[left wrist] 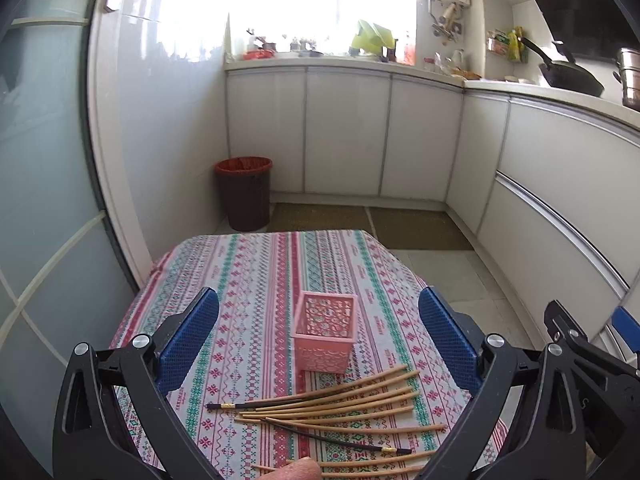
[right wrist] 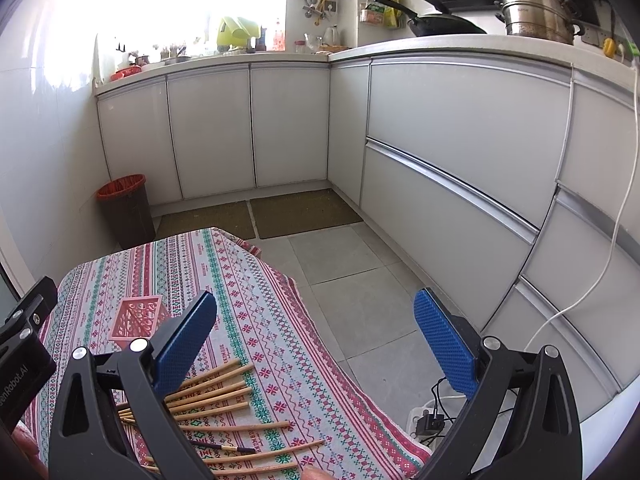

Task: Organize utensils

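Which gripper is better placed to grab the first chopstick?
Left, probably. The left gripper is open, centred over the chopsticks and pink basket; the right gripper hangs half off the table edge.

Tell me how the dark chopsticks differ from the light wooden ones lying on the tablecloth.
The dark chopsticks are nearly black with a gold band near one end; the light chopsticks are plain tan wood. Only two dark ones show, against many light ones. The nearer dark one lies slanted across the light ones, which fan out side by side. All lie flat on the tablecloth, outside the pink holder.
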